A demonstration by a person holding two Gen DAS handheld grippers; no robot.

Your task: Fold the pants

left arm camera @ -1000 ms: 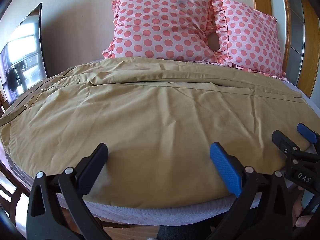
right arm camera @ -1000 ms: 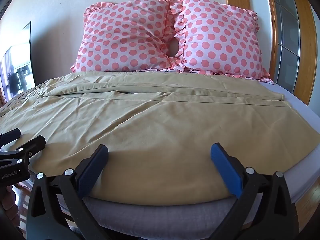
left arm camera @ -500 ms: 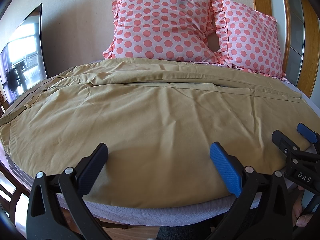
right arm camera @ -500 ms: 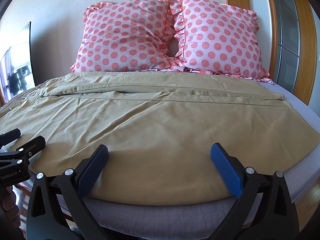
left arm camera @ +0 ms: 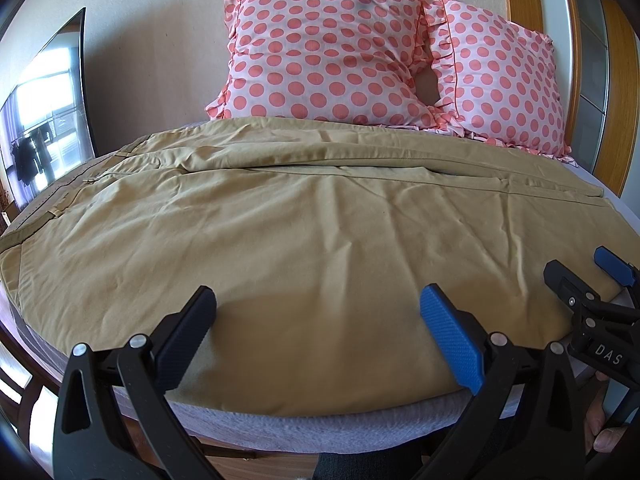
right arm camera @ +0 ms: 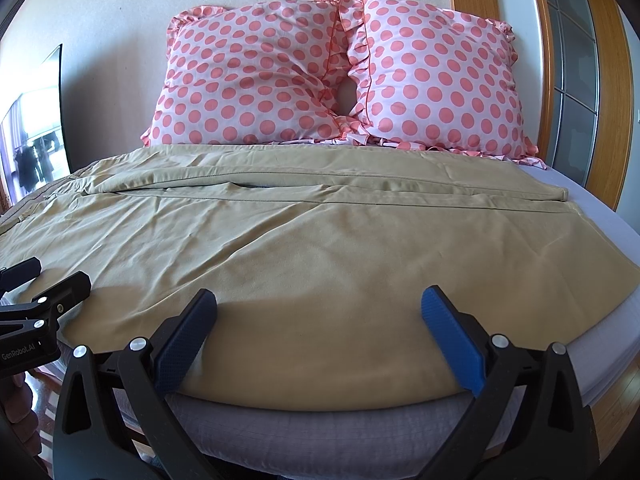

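Step in hand, by judgement: pre-grasp; no fold begun, both tools poised at the near hem.

Left gripper [left arm camera: 316, 334]: jaws spread wide, holding nothing, hovering over the near edge of the cloth at 6 o'clock in its own view.

Right gripper [right arm camera: 318, 334]: jaws likewise parted and empty, at 6 o'clock in its own view; seen from the left wrist camera at 4 o'clock, just beside the cloth edge.

Pants [left arm camera: 312, 220]: tan, thin woven fabric, spread flat across the bed [right arm camera: 320, 428], legs lying side by side crosswise, waistband with belt loops toward 9 o'clock, leg ends toward 3 o'clock. Shallow creases throughout; long seam line running 9 to 3 across the far half. Near edge reaching the mattress rim.

Pillows [right arm camera: 340, 80]: two, pink with coral dots, propped at 12 o'clock, touching the far edge of the pants.

Next move, by judgement: lower both tools, pinch the near edge at two spaced points, carry toward 12 o'clock to lay leg over leg.
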